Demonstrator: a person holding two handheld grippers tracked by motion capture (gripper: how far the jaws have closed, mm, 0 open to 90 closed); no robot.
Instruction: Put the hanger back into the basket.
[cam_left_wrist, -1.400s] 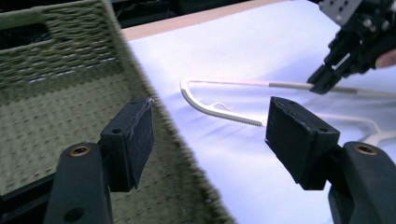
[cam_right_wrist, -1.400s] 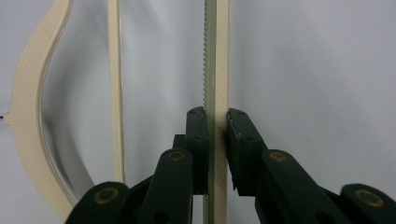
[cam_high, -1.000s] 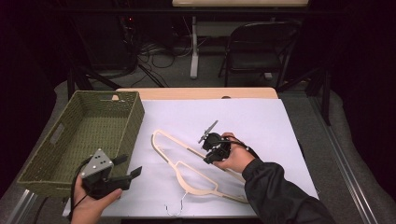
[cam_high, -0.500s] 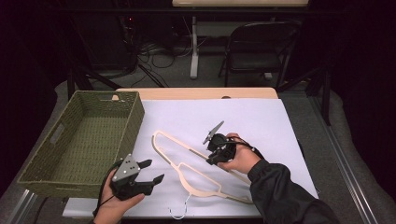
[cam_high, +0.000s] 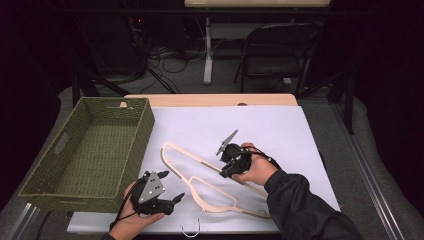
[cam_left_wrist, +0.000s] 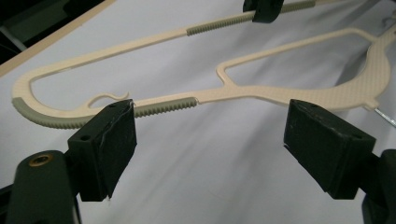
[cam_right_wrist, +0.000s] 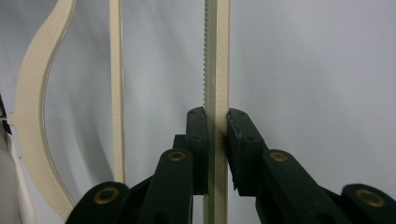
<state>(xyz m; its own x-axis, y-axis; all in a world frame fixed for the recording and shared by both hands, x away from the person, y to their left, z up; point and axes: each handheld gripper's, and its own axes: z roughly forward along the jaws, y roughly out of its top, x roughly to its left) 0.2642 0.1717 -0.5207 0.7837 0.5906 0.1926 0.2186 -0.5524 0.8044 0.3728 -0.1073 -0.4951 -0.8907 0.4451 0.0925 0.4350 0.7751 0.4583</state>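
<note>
On the table's left side a woven green basket (cam_high: 90, 150) is set, a handle slot cut into its near-left wall; nothing can be seen lying in it. No brand, label or legible writing can be made out anywhere. Beside the basket, on the white table cover (cam_high: 280, 130), a cream plastic hanger (cam_high: 200, 172) is laid flat, its metal hook pointing toward the near edge. The hanger's upper bar is pinched by the right gripper (cam_high: 227, 167), whose jaws are pressed together on the ribbed strip, as seen close up in the right gripper view (cam_right_wrist: 215, 140). The left gripper (cam_high: 172, 200) is held low near the hanger's lower bar; its jaws have just been opening and are spread wide, nothing between them (cam_left_wrist: 210, 135).
</note>
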